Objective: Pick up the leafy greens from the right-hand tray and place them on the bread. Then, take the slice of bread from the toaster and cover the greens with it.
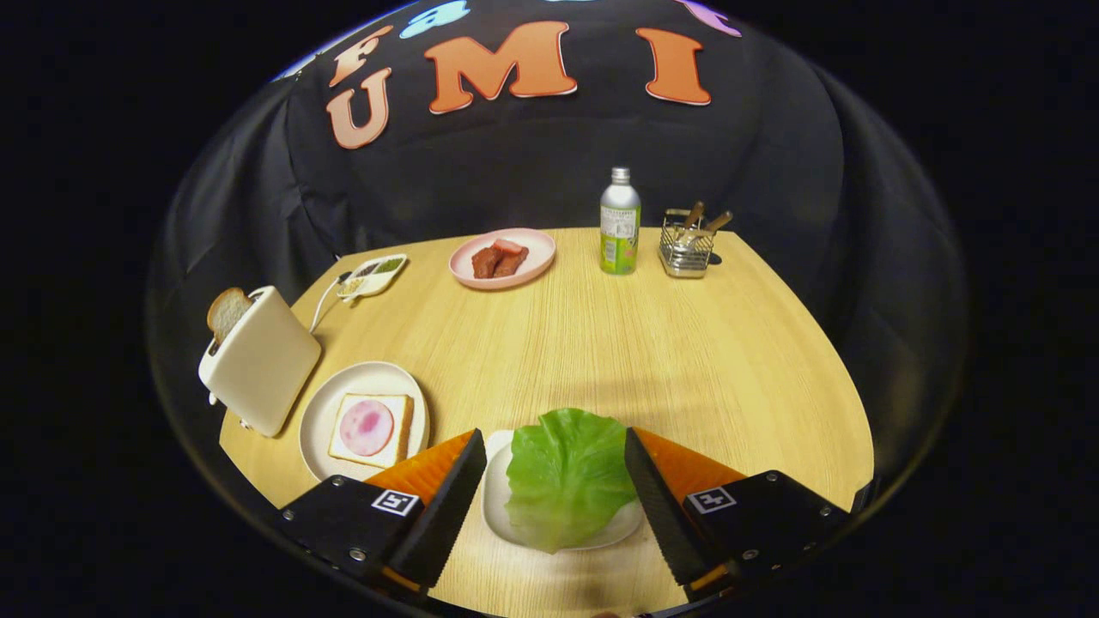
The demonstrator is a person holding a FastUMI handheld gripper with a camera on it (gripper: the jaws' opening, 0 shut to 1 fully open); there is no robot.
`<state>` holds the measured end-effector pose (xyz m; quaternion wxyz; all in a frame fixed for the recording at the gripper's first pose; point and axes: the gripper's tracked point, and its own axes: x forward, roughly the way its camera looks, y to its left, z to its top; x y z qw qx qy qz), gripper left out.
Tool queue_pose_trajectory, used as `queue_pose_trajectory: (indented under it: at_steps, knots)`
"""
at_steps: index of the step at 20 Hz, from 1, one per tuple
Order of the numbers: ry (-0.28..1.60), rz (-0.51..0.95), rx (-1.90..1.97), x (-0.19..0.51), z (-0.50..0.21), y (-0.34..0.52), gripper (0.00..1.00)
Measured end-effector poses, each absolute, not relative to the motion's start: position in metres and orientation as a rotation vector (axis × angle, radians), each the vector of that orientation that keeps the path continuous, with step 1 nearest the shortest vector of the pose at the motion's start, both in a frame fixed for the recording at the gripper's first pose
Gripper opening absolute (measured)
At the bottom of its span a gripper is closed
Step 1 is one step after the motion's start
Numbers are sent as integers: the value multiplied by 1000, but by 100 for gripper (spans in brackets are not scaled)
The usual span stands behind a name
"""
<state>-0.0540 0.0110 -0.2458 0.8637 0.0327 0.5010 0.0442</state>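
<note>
Tongs: the gripper (556, 481) hangs with its fingers apart, one either side of the leafy greens (568, 476), neither pressing yet.
Greens: one leaf on the white tray (496, 506), between the fingers.
Step in hand: judged to be the pick; lower squarely and close on the leaf's thick middle, not its curled edge.
Bread: the slice with ham (371, 428) on its plate (319, 425), just left of the greens.
Toaster: the toaster (260, 360), left of the greens beyond the plate, holds the second slice (226, 312).

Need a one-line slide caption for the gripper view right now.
Open gripper straddles the lettuce leaf on its white tray; ham-topped bread and toaster wait beside.
</note>
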Motion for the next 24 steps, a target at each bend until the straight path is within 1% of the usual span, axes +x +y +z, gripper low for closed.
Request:
queue_pose_trajectory:
  at_steps: [6,12,15,16,17,18,22,23,24]
  knots:
    - [1237,97,71,-79,-287,20,95]
    - [1336,62,95,-87,-313,18,93]
    - [1365,39,67,-88,-324,13,87]
    - [1346,34,69,-85,-322,13,86]
    - [1359,26,65,-86,-324,12,82]
    - [1342,11,46,-84,-324,10,80]
    - [1332,1,29,-82,-326,9,55]
    - [1322,-4,32,-80,-325,7,43]
    - [1319,-11,40,-79,-326,4,36]
